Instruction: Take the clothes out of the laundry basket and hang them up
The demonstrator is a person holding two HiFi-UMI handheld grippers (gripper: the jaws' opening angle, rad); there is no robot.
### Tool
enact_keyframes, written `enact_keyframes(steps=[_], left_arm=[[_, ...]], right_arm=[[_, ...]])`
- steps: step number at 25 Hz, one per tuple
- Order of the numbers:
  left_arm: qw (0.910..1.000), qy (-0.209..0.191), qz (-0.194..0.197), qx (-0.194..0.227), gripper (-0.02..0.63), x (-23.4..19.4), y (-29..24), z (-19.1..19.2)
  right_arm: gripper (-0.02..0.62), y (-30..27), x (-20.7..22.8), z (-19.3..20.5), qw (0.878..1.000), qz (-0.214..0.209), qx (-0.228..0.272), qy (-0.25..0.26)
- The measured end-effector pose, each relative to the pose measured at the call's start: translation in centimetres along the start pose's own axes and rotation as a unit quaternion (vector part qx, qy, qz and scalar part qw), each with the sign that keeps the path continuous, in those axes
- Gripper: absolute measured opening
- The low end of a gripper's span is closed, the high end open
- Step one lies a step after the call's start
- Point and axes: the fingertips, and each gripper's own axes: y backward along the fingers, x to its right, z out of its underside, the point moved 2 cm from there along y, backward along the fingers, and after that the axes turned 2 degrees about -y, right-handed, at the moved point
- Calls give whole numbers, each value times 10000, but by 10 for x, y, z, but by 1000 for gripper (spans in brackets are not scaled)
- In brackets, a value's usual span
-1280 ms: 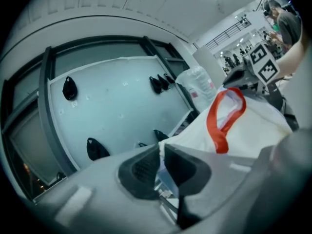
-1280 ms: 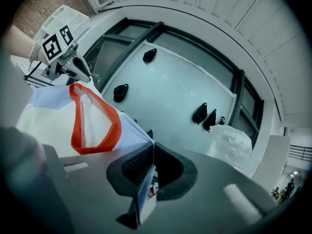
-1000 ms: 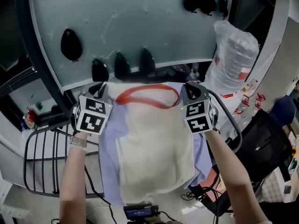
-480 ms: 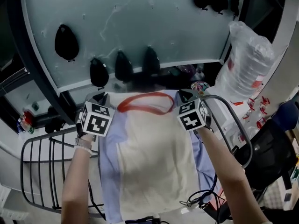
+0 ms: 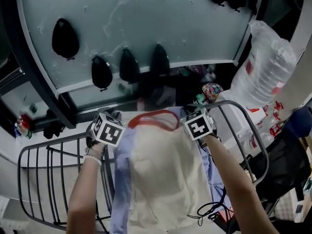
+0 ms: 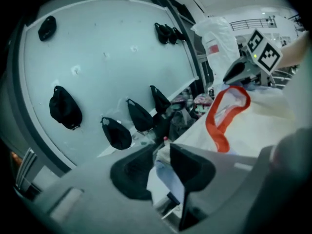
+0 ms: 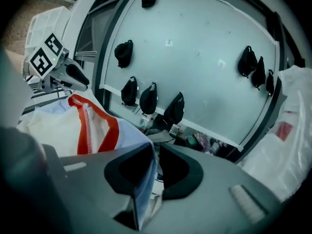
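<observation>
A cream shirt with a red neckband and pale blue edges hangs between my two grippers, its body dropping toward the person. My left gripper is at its left shoulder; in the left gripper view its jaws are opening, and a bunch of cream and blue cloth lies loosely in the gap. My right gripper is at the right shoulder. In the right gripper view its jaws are starting to open but still pinch the blue cloth edge.
A pale curved panel with several black pouches stands ahead. A black barred rack is at the left and a curved rail at the right. A full plastic bag is far right. Cables lie on the floor.
Both grippers have drawn closer together and moved toward the panel. The shirt now hangs narrower and more bunched between them.
</observation>
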Motion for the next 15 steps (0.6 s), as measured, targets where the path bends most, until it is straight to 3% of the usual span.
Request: enact_keyframes(steps=[4, 9, 11, 12, 14, 15], left_arm=[[9998, 44, 192, 1, 204, 6, 2, 5], [9989, 303, 188, 296, 218, 7, 27, 3], [9982, 364, 74, 477, 184, 8, 42, 2], [9976, 361, -33, 593, 152, 8, 51, 0], [9955, 417, -208, 827, 25, 9, 74, -2], [9943, 473, -254, 925, 9, 10, 87, -2]], right_arm=[[201, 0, -4, 7, 9992, -303, -6, -277], [224, 36, -5, 1, 9940, -497, 485, -840], [222, 54, -6, -4, 9914, -511, 801, -900], [209, 64, -7, -8, 9903, -483, 954, -886], [47, 83, -12, -17, 9890, -389, 1214, -751], [3, 93, -17, -20, 9886, -348, 1320, -632]])
